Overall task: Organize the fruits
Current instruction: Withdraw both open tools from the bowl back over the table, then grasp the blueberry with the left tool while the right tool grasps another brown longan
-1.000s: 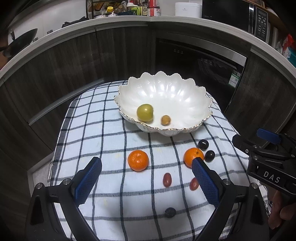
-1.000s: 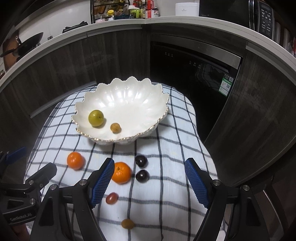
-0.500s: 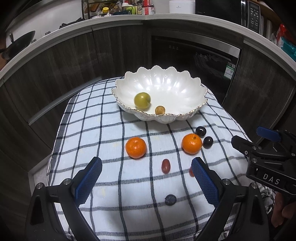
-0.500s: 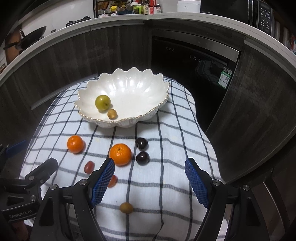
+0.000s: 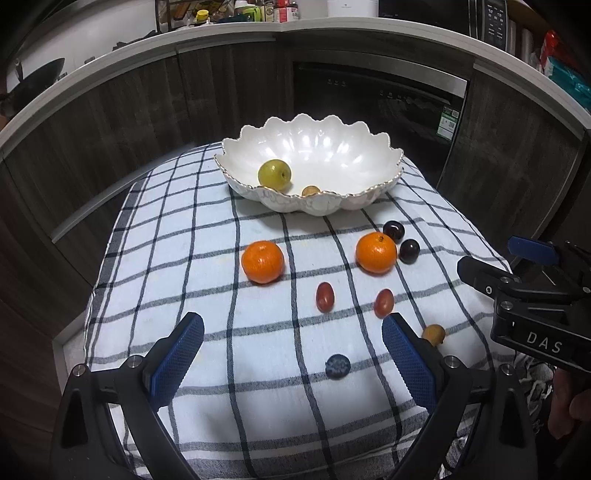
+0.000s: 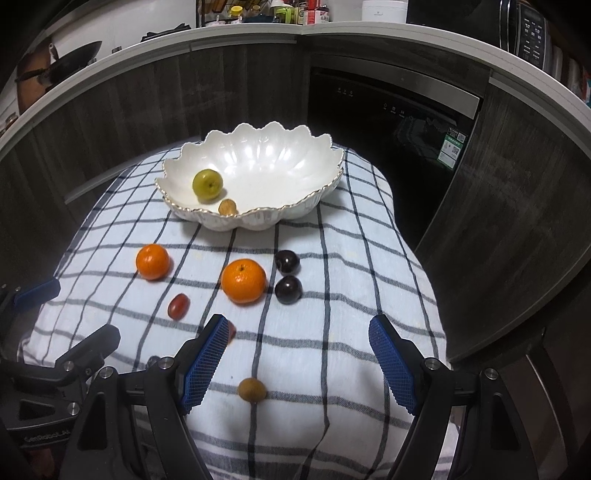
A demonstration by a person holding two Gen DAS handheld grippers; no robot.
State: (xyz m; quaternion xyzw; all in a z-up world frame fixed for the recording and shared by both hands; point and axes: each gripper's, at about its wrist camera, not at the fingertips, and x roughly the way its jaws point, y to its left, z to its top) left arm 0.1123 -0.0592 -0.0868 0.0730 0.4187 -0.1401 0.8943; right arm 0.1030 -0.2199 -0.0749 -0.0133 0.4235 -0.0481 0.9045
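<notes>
A white scalloped bowl at the far side of the checked cloth holds a green fruit and a small tan fruit. On the cloth lie two oranges, two dark plums, two red grapes, a blueberry and a small brown fruit. My left gripper is open and empty near the blueberry. My right gripper is open and empty over the brown fruit.
The checked cloth covers a small table that drops off on all sides. Dark cabinets and a dishwasher stand behind. A counter with jars runs above. The right gripper's body shows at the right edge of the left wrist view.
Both grippers have drawn back toward the near edge of the table, so the bowl and fruits sit farther away. Both stay open and empty. No fruit has moved.
</notes>
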